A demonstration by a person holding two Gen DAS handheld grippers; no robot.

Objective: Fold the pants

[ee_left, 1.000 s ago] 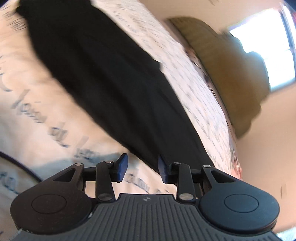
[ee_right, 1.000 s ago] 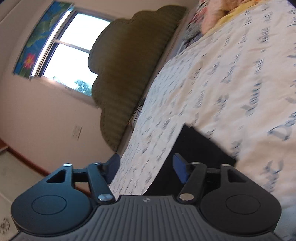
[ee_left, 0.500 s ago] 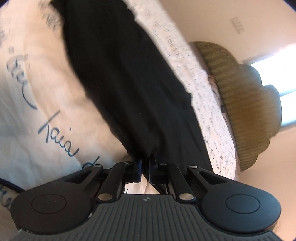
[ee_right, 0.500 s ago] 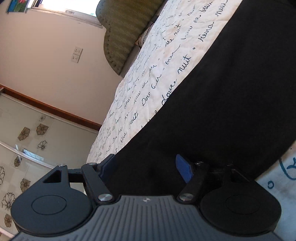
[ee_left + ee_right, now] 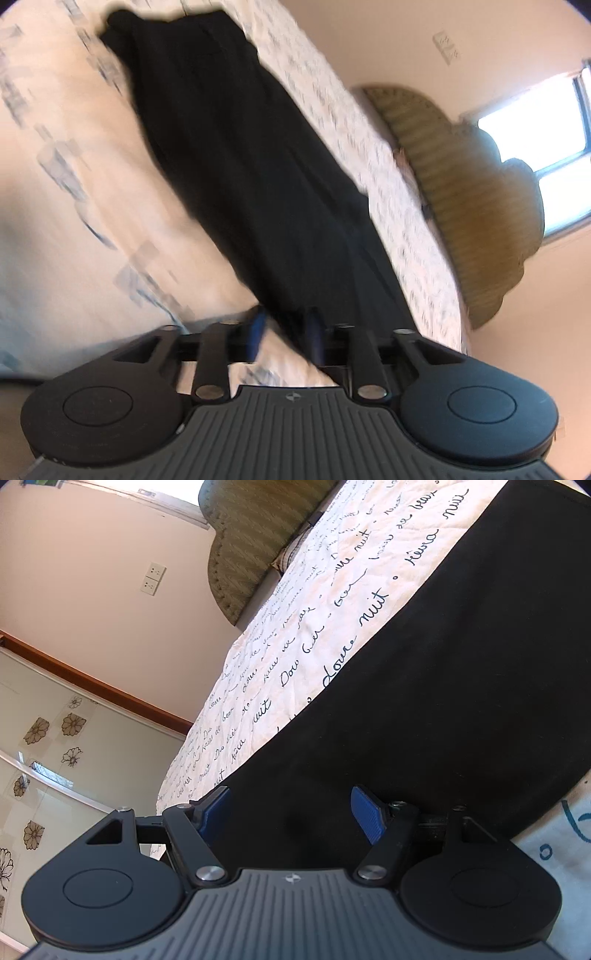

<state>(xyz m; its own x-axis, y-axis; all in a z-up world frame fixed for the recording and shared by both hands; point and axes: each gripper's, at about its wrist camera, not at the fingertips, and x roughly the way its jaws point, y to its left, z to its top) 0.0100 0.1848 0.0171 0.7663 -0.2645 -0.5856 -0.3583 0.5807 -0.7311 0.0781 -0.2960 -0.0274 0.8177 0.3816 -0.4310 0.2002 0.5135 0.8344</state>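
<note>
Black pants (image 5: 236, 166) lie flat on the bed, stretched in one long narrow strip that runs diagonally across the left wrist view, the far end bunched slightly near the top of that view. The near end of the strip reaches the left gripper (image 5: 284, 332). Its jaws are opening; a bit of the black cloth sits between the blue pads (image 5: 313, 328), and the blur does not let me confirm whether the pads press on it. I judge them parted with the cloth loose between them.

In the right wrist view the pants (image 5: 443, 686) fill the middle and right of the picture as a broad dark sheet. The right gripper (image 5: 291, 812) sits low over this cloth with its jaws wide apart. Its blue pads (image 5: 364, 812) stand clear of each other, the fabric lies beneath and between them, and nothing is pinched.

Under the pants is a white quilt (image 5: 295, 635) printed with dark blue handwriting. It covers the bed to its edge. At the head of the bed stands an olive ribbed headboard (image 5: 243, 539) with a scalloped outline. Beyond it are a cream wall, a double socket (image 5: 152, 578) and a bright window (image 5: 546, 147). A wooden rail (image 5: 92, 681) runs above tiles with flower motifs (image 5: 55, 727) at the left of the right wrist view.
</note>
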